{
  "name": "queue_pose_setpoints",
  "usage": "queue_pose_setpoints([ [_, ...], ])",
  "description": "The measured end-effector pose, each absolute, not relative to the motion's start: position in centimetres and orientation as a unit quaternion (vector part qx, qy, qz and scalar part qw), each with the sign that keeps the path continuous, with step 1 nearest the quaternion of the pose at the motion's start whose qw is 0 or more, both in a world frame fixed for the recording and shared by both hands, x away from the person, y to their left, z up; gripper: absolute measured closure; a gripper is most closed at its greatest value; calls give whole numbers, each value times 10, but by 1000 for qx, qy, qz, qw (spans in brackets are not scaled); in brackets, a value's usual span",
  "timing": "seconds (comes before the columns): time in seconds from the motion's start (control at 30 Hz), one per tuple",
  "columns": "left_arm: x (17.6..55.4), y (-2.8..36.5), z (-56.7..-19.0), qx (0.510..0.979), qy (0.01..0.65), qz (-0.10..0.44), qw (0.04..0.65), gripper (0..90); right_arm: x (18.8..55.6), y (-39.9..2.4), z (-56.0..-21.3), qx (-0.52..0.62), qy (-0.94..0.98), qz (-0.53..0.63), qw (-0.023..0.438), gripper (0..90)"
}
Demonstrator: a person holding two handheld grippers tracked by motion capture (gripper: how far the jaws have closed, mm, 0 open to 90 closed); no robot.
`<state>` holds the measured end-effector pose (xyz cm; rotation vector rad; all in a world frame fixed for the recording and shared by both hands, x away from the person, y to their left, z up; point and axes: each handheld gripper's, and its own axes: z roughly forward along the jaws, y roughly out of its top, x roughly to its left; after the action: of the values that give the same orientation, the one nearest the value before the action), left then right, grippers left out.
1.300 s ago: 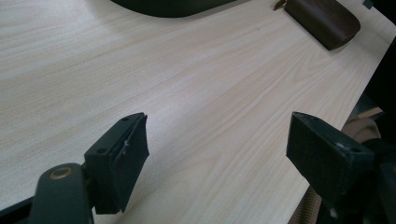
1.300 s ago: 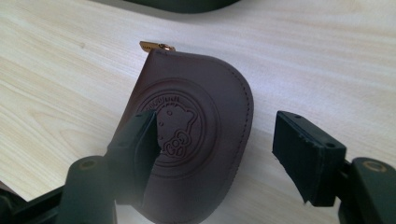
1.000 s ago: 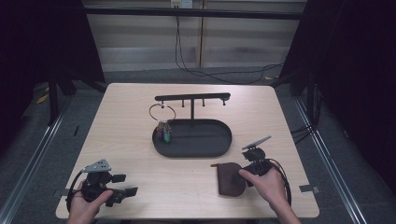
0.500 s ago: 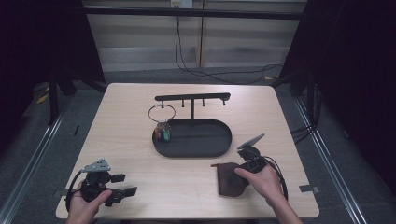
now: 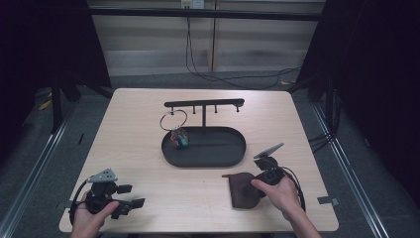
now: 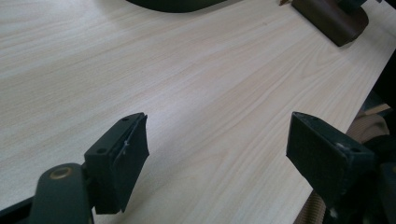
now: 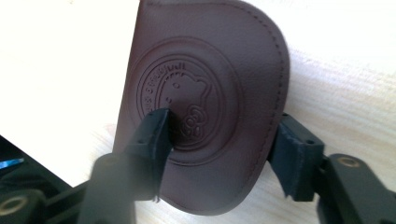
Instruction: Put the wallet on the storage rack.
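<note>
The brown pouch [image 7: 205, 107] lies flat on the bench directly under the right tool [image 7: 224, 140], whose half-spread jaws, just closing, straddle its rounded end without pinching; the left tool [image 6: 224, 163] is spread, well apart.

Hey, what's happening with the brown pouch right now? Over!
Right gripper jaws just closing, straddling brown pouch, no firm squeeze visible. Left gripper open over bare table. Pouch flat on the table, nothing in the way.
</note>
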<state>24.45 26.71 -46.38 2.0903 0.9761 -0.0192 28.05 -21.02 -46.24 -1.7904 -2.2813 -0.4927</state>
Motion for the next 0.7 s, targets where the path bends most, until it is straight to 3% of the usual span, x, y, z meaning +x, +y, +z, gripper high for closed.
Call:
queue_pose_setpoints([
  [0.13, 245, 268, -465, 826, 395, -7, 402, 214, 286, -215, -460, -610, -763, -186, 104, 598],
  [0.2, 246, 269, -465, 827, 394, -7, 401, 214, 287, -217, -461, -612, -760, -188, 111, 605],
  [0.3, 245, 268, -465, 826, 394, -9, 402, 214, 287, -221, -459, -616, -753, -203, 112, 685],
  [0.4, 245, 268, -465, 828, 392, -8, 400, 214, 287, -223, -460, -618, -749, -209, 117, 690],
  [0.47, 245, 268, -465, 827, 394, -7, 401, 218, 287, -225, -457, -618, -746, -219, 117, 743],
  [0.7, 246, 269, -464, 827, 392, -10, 404, 221, 287, -225, -451, -611, -750, -224, 114, 759],
])
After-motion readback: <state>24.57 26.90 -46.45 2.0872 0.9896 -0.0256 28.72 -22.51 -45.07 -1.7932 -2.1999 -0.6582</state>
